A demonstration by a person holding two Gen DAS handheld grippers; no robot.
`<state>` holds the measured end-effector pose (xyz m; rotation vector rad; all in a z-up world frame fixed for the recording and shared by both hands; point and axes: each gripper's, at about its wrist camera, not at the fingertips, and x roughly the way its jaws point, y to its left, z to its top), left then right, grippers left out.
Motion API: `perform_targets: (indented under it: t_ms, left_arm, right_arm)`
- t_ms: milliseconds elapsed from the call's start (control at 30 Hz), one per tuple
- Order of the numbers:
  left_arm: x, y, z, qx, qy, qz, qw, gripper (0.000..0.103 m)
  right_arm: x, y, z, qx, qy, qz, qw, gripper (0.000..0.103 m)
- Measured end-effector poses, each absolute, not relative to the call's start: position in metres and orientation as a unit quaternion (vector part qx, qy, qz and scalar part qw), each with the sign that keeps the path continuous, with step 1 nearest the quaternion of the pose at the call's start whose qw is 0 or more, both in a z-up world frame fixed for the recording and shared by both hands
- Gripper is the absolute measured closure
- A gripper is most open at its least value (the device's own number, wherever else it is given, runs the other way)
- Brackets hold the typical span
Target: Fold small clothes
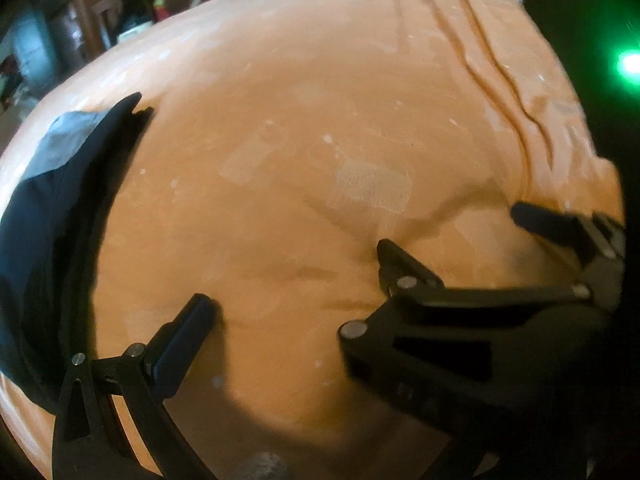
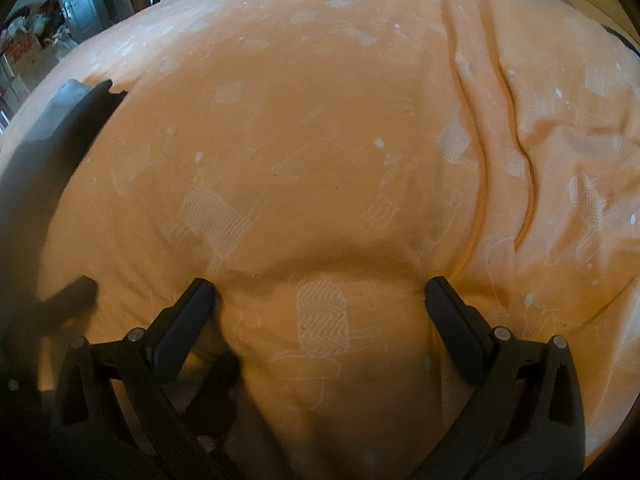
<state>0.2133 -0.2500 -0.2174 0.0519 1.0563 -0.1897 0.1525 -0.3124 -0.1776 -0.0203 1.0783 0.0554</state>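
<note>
A dark navy garment [image 1: 48,220] with a grey panel lies bunched at the left edge of the orange sheet [image 1: 300,120]; in the right wrist view the garment [image 2: 44,148] is also at far left. My left gripper [image 1: 316,308] looks open over bare sheet, just right of the garment. Only its left finger [image 1: 196,320] shows, because the right gripper [image 1: 452,230] crosses in front of the other. My right gripper [image 2: 318,292] is open, its fingertips pressed into the sheet [image 2: 320,140] with a bulge of orange fabric between them. Neither holds the garment.
The orange sheet carries a faint white animal print and has long creases [image 2: 520,168] running down its right side. Cluttered shelves and boxes [image 2: 36,40] stand beyond the far left edge. A green light [image 1: 628,64] glows at the right.
</note>
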Motion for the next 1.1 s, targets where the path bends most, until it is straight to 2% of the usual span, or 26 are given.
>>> perform_targets:
  t_ms: [1100]
  left_arm:
    - [0.201,-0.263,-0.223,0.010,0.490,-0.081,0.868,0.000]
  right_arm:
    - [0.159,-0.311,-0.188,-0.015,0.503,0.025,0.864,0.000]
